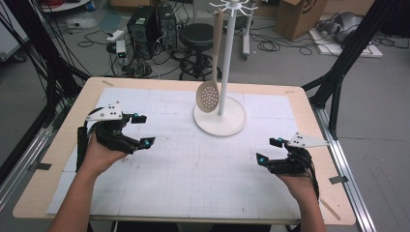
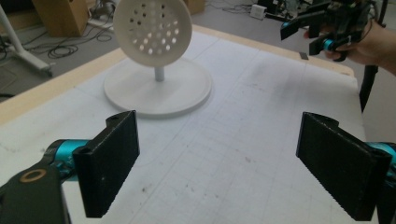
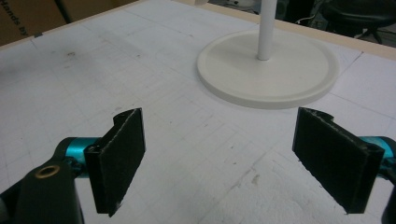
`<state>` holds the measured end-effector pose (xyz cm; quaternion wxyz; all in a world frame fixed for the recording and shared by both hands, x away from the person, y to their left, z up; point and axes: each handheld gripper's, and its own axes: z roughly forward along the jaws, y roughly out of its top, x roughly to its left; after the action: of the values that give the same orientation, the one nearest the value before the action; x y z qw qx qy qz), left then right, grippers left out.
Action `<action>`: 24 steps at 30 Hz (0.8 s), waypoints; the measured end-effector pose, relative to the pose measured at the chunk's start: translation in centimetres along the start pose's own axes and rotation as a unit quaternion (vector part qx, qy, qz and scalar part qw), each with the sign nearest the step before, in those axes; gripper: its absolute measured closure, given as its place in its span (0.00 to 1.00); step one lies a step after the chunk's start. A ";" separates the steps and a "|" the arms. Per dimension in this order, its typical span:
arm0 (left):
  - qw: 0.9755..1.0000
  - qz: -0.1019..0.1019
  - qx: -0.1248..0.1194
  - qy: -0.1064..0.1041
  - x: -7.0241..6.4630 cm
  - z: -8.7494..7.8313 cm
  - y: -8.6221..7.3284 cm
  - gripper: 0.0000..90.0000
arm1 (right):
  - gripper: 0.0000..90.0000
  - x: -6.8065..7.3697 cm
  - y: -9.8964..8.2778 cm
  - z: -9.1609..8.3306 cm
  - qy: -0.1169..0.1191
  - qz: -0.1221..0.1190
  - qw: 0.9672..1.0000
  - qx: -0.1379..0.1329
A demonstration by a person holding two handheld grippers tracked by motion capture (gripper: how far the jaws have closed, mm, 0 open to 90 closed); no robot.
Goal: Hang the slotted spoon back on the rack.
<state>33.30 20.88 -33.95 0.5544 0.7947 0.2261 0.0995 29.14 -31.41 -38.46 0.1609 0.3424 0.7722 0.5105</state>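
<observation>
A beige slotted spoon (image 1: 211,92) hangs by its handle from a white hook stand (image 1: 225,58), its perforated bowl (image 2: 153,29) just above the stand's round base (image 1: 231,121). My left gripper (image 1: 142,130) hovers over the left of the white mat, jaws wide apart, nothing between them. My right gripper (image 1: 270,150) sits over the mat's right side, open and empty. In the left gripper view the right gripper (image 2: 308,32) appears far off. The right gripper view looks at the stand's base (image 3: 299,70) and pole (image 3: 265,28).
A white gridded mat (image 1: 193,164) covers the wooden table (image 1: 63,140). Beyond the far edge stand a black stool (image 1: 197,36), computer towers (image 1: 145,24), cables and a cardboard box (image 1: 297,17). Black frame legs rise at both sides.
</observation>
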 end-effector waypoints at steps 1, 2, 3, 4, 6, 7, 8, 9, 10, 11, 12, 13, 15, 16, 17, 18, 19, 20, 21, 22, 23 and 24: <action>1.000 -0.003 0.000 0.009 0.2 -0.1 -0.3 0.14 | 0.18 -0.1 0.0 -0.1 -0.001 0.002 1.000 -0.002; 1.000 -0.008 0.001 0.013 0.3 -0.2 -0.5 0.14 | 0.18 -0.2 -0.1 -0.1 -0.001 0.004 1.000 -0.002; 1.000 -0.011 0.002 0.016 0.4 -0.3 -0.6 0.13 | 0.18 -0.2 -0.1 -0.1 -0.001 0.007 1.000 -0.003; 1.000 -0.013 -0.004 0.020 0.4 -0.4 -0.8 0.12 | 0.18 -0.2 -0.1 0.0 -0.001 0.008 1.000 -0.003; 1.000 -0.014 -0.013 0.024 0.4 -0.5 -1.2 0.09 | 0.18 -0.2 -0.1 0.1 -0.001 0.007 1.000 -0.002; 0.999 -0.015 -0.011 0.028 0.4 -0.4 -1.4 0.08 | 0.18 -0.2 0.0 0.1 -0.001 0.007 1.000 -0.001; 0.999 -0.013 -0.010 0.030 0.4 -0.4 -1.6 0.07 | 0.18 -0.2 0.0 0.1 -0.001 0.005 1.000 -0.001; 0.999 -0.014 -0.010 0.030 0.4 -0.4 -1.8 0.07 | 0.18 -0.2 0.0 0.1 -0.001 0.006 1.000 -0.001; 0.999 -0.014 -0.007 0.030 0.3 -0.3 -1.9 0.07 | 0.18 -0.2 0.0 0.1 -0.002 0.006 1.000 -0.001; 0.999 -0.013 -0.003 0.031 0.3 -0.3 -1.9 0.07 | 0.18 -0.1 0.1 0.2 -0.001 0.005 1.000 -0.001; 0.999 -0.010 0.000 0.030 0.2 -0.3 -2.0 0.07 | 0.18 -0.1 0.1 0.2 -0.002 0.003 1.000 0.000; 0.999 -0.009 0.001 0.030 0.1 -0.2 -2.0 0.07 | 0.18 0.0 0.2 0.3 -0.001 0.002 1.000 0.001; 0.999 -0.009 0.003 0.033 0.0 -0.1 -2.0 0.05 | 0.18 0.1 0.3 0.4 -0.001 -0.003 1.000 0.001; 0.999 -0.009 0.004 0.034 0.0 0.1 -2.0 0.02 | 0.18 0.1 0.4 0.4 -0.002 -0.003 1.000 0.002; 0.999 -0.010 0.006 0.033 0.0 0.2 -2.1 0.02 | 0.18 0.1 0.4 0.4 -0.003 -0.004 1.000 0.002; 0.999 -0.009 0.009 0.031 0.0 0.3 -2.1 0.02 | 0.18 0.2 0.4 0.3 -0.003 -0.002 1.000 0.002; 0.999 -0.010 0.011 0.029 0.0 0.4 -2.1 0.02 | 0.18 0.2 0.4 0.2 -0.003 -0.002 1.000 0.002; 1.000 -0.012 0.014 0.025 0.0 0.7 -2.2 0.02 | 0.18 0.2 0.4 0.2 -0.004 -0.003 1.000 0.001; 0.999 -0.012 0.016 0.025 0.0 0.8 -2.3 0.02 | 0.18 0.2 0.4 0.1 -0.004 -0.001 1.000 -0.001; 0.999 -0.011 0.020 0.024 0.0 0.9 -2.3 0.02 | 0.18 0.2 0.4 0.1 -0.005 -0.001 1.000 -0.002; 0.999 -0.011 0.023 0.023 0.0 1.0 -2.4 0.02 | 0.18 0.1 0.4 0.1 -0.006 -0.004 1.000 -0.002; 0.999 -0.013 0.022 0.021 0.0 1.1 -2.5 0.02 | 0.18 0.1 0.4 0.1 -0.006 -0.002 1.000 -0.001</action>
<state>33.10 20.65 -36.63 0.5328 0.8017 0.2500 0.1040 29.25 -31.16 -38.13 0.1669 0.3440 0.7713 0.5089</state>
